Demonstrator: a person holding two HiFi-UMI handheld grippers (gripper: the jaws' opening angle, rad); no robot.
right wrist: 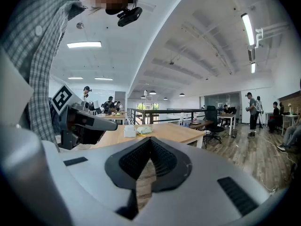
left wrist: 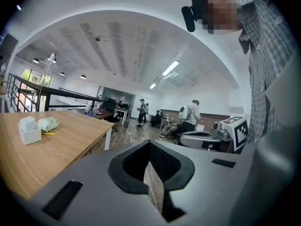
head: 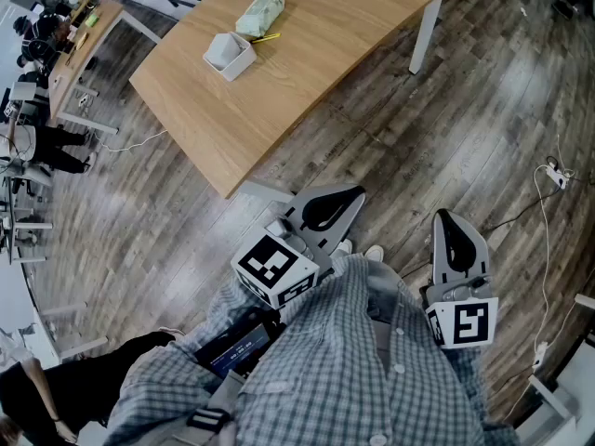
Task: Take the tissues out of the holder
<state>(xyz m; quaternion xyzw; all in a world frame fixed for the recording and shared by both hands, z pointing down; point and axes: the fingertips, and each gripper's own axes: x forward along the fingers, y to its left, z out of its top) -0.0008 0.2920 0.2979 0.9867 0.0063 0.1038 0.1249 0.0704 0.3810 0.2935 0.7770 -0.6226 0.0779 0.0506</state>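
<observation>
White square plastic tissue holder (head: 229, 54) stands on the pale wooden surface (head: 316, 82), with a pale green soft packet (head: 258, 15) and a yellow pen (head: 266, 37) just beyond it. Well short of the holder, the left tool (head: 333, 204) and right tool (head: 453, 237) hang by the person's checked shirt (head: 372, 370). Both have their jaws pressed together on nothing, probably because the approach has not begun. Only the head view shows the plank floor (head: 437, 137) between holder and tools. The left gripper view alone shows white tissues (left wrist: 27, 122) rising above the holder's rim.
</observation>
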